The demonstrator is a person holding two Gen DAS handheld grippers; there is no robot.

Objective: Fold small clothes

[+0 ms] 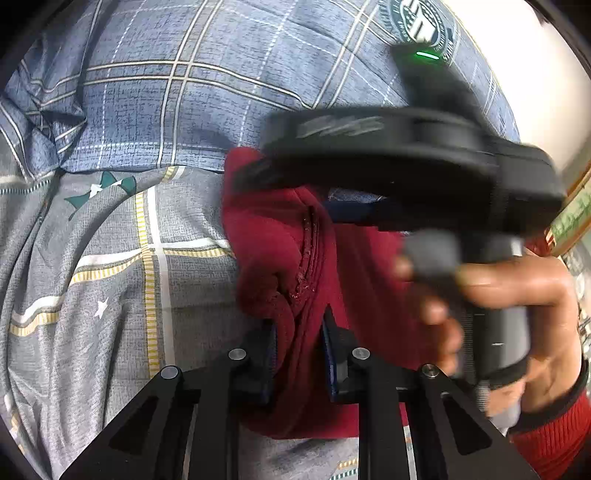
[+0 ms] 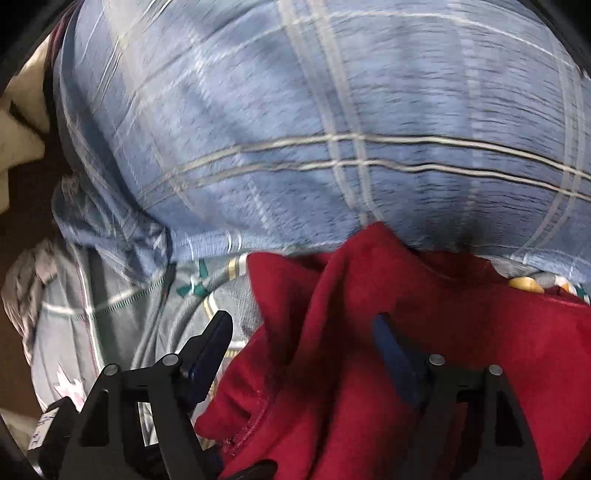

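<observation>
Little can be read. At the upper right of the left wrist view, a round green-and-white emblem (image 1: 419, 24) on the blue checked bedding carries large white characters and ring lettering, too blurred to read. Pale lettering on the black device (image 1: 341, 126) below is smeared.

The small fleece garment (image 1: 280, 240) is deep red all over, its stitched seam the same red. It lies on a grey bed sheet (image 1: 110, 295) crossed by white bands and yellow dashed stripes, with white stars and dark green star shapes. Behind it, the plump pillow (image 1: 184, 110) is denim blue with a check of white and beige lines. Both tongs are black with dark blue pads (image 2: 205, 354). The person's knitted sleeve (image 1: 554, 439) is red with a black cuff.
</observation>
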